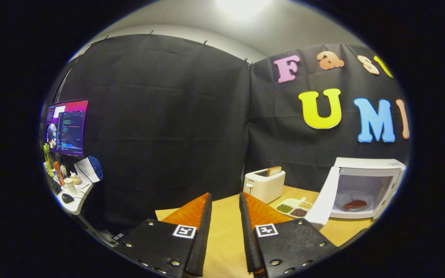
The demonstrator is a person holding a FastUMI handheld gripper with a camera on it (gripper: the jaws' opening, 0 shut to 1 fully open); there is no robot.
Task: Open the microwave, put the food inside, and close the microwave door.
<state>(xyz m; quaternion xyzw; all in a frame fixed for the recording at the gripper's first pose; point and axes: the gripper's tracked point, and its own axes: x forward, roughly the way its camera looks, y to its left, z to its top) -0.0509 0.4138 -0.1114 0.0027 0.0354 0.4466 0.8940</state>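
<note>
Gripper view: the claw (225,202) is spread, its two fingers parallel with bare counter (222,231) showing in the gap, pinching nothing. It hangs above the near part of the wooden counter, pointed at the black cloth wall.

One microwave (365,185), white, stands beyond the right finger at the far right of the counter. Its door (323,200) is swung wide open toward the claw, edge-on, and partly screens the lower left of the cavity. Inside, on the cavity floor, lies one piece of food (355,204), dark red and flat; it seems to rest on a pale plate, hard to tell at this size.

One divided tray (295,206) sits on the counter just beside the open door, between door and toaster. Three of its compartments hold small grains: one green, one tan, one dark; a fourth looks pale.

One toaster (264,184), white, stands beyond the right finger, left of the tray, close to the wall. One slice of bread (274,170) stands up out of its slot.

Well apart, past the left finger, a second, white desk (73,200) carries one lit monitor (67,127), several bottles (57,172), a cup, one mouse (67,198) and a keyboard edge. A white-and-blue object (90,168) leans beside the monitor; what it is, cannot tell.
</note>
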